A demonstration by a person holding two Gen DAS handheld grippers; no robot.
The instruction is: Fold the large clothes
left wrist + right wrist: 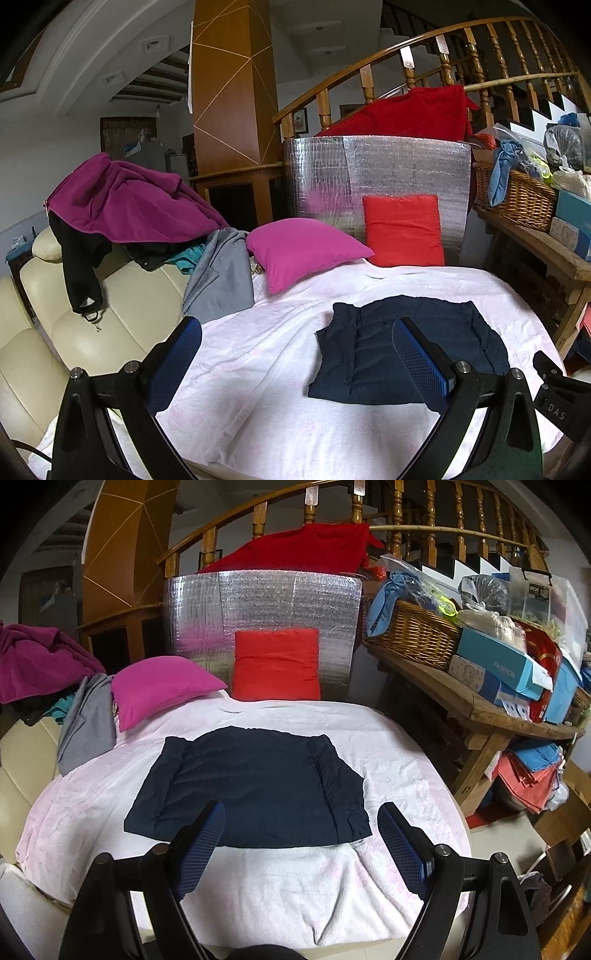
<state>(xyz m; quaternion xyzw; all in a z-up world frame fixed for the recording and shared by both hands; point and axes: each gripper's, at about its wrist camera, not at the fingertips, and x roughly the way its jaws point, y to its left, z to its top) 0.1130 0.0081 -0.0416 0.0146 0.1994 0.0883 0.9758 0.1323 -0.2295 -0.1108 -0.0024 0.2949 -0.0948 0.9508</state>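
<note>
A dark navy garment [255,786] lies folded into a flat rectangle on the pale pink blanket [258,886]. In the left wrist view the same navy garment [369,354] sits right of centre. My left gripper [295,343] hovers open over the blanket [240,387], left of the garment, with its right finger in front of the cloth. Just short of the garment's near edge, my right gripper [301,827] stands open with nothing between its blue pads. A pile of unfolded clothes, topped by a purple fleece [122,199] and a grey piece [221,280], rests on the cream sofa [110,314] at the left.
A magenta pillow [162,686] and a red pillow [277,668] lean at the blanket's far end against a silver foil panel [266,598]. A wooden bench [480,701] with a wicker basket [410,635] and boxes stands at the right. A stair railing [406,528] runs behind.
</note>
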